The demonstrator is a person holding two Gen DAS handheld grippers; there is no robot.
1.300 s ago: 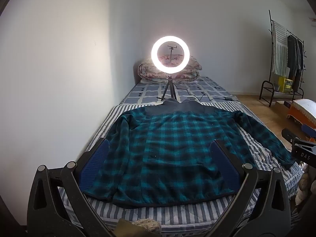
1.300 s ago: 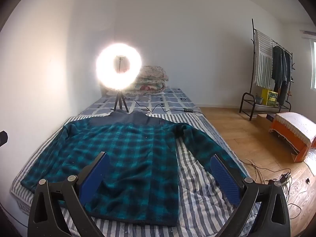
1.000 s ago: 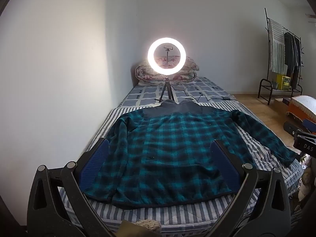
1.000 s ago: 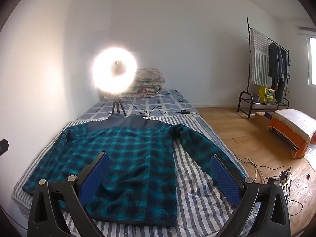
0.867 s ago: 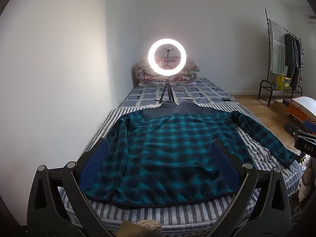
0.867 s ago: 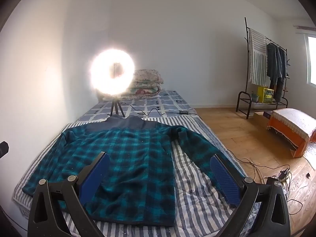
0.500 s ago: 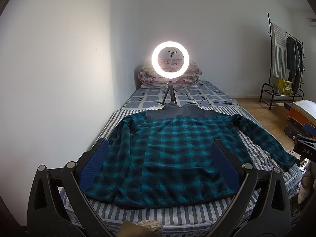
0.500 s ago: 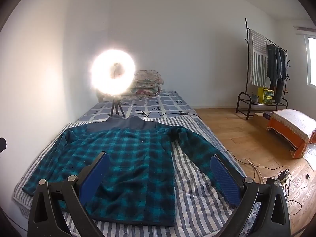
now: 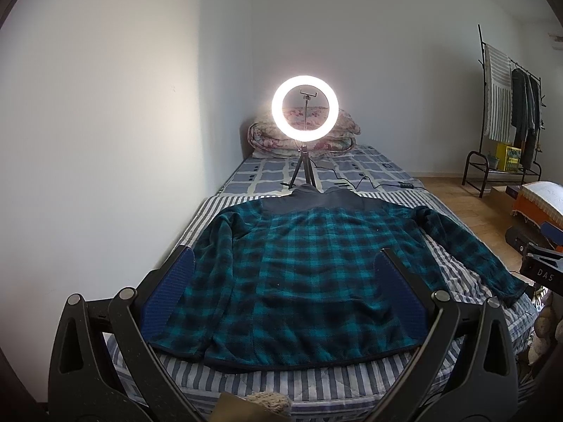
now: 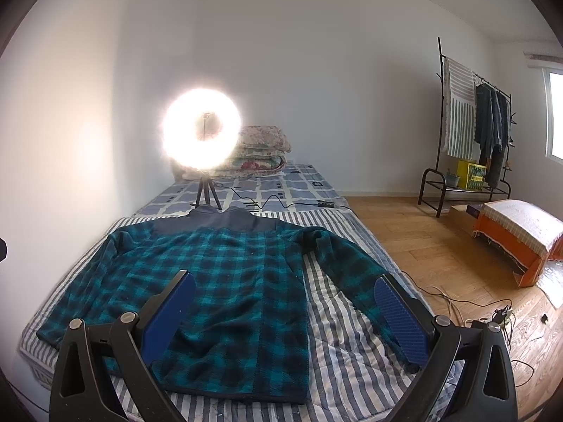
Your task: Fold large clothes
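Teal plaid jacket (image 9: 309,267) — flat, sleeves spread

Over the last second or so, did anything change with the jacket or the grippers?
Only slight camera drift: both views shift a little. The jacket lies flat and spread on the bed as before, sleeves out. The left gripper and right gripper stay open, holding nothing.

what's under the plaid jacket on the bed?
The plaid fleece jacket lies flat on a grey-and-white striped quilt that shows along its hem and beside its sleeves. Whatever lies beneath the jacket's body is covered.
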